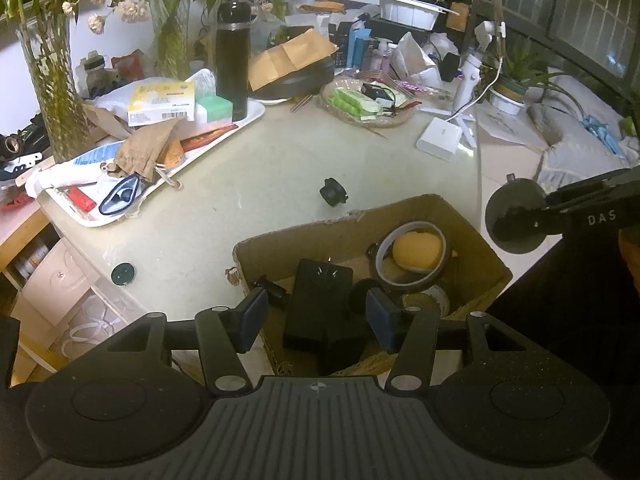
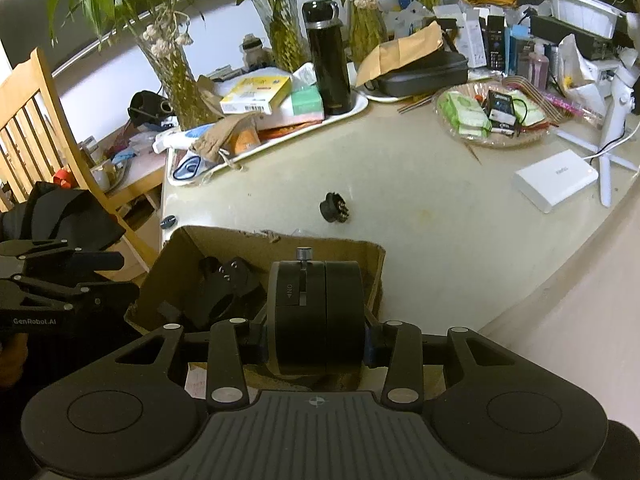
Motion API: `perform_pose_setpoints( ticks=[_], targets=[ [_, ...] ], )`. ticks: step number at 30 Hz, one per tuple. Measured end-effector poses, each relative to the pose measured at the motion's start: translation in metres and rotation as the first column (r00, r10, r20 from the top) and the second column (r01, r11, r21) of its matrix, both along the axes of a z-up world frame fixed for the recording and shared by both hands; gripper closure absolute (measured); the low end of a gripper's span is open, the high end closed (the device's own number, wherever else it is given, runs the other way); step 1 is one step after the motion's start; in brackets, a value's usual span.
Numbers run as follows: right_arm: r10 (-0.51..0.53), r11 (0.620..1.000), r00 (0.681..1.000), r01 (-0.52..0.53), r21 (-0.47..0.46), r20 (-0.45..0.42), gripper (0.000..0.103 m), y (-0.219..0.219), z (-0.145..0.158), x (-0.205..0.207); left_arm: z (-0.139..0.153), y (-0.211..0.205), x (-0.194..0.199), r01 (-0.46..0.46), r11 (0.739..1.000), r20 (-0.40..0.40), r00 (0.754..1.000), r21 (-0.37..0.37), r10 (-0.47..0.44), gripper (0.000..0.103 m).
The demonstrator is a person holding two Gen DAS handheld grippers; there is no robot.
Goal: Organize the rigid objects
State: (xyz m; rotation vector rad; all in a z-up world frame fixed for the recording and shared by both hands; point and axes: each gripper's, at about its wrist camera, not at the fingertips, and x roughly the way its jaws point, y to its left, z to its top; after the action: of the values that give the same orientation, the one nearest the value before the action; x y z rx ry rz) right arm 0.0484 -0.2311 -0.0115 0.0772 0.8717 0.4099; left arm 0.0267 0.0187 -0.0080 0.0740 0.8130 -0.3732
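An open cardboard box stands on the pale table, near its front edge. Inside lie a black plug adapter, a tape roll and a yellow sponge ball. My left gripper hangs open over the box; its blue pads stand clear of the adapter below. My right gripper is shut on a black round puck with a top knob, held above the box's near right corner. The puck also shows at the right of the left wrist view. A small black knob lies on the table beyond the box.
A black round cap sits near the table's left edge. Behind are a cluttered white tray, a black flask, glass vases, a woven basket and a white power box. A wooden chair stands left.
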Motion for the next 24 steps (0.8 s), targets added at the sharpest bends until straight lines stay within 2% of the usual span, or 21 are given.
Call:
perform_pose_setpoints(
  ticks=[9,15,16,17,18,22,24],
  targets=[
    [0.028,1.0,1.0,-0.028,-0.008,-0.007,0.06,0.018,-0.001,0.015,-0.003,0.0,0.001,0.0,1.0,-0.016,1.0,0.002,0.0,0.049],
    [0.067,0.998,0.997,-0.067,0.008,0.031,0.058,0.039,0.006,0.03,-0.003,0.002,0.002,-0.009,1.0,-0.02,1.0,-0.001,0.009,0.05],
    [0.071,0.997,0.996,-0.072,0.017,0.053,0.053,0.041,0.008,0.032,-0.003,0.002,0.002,-0.009,1.0,-0.021,1.0,-0.001,0.009,0.05],
    [0.072,0.997,0.995,-0.074,0.025,0.068,0.033,0.043,0.01,0.033,-0.003,0.003,0.002,-0.01,1.0,-0.021,1.0,-0.001,0.01,0.05],
    [0.068,0.997,0.995,-0.071,0.027,0.078,0.024,0.045,0.011,0.034,-0.003,0.003,0.002,-0.01,1.0,-0.021,1.0,-0.001,0.01,0.05],
    [0.063,0.998,0.994,-0.065,0.02,0.085,0.021,0.046,0.01,0.037,-0.003,0.003,0.002,-0.011,1.0,-0.022,1.0,0.0,0.011,0.05],
    [0.061,0.998,0.995,-0.061,0.002,0.079,0.013,0.045,0.007,0.036,-0.003,0.003,0.003,-0.012,1.0,-0.024,1.0,0.002,0.012,0.05]
  ],
)
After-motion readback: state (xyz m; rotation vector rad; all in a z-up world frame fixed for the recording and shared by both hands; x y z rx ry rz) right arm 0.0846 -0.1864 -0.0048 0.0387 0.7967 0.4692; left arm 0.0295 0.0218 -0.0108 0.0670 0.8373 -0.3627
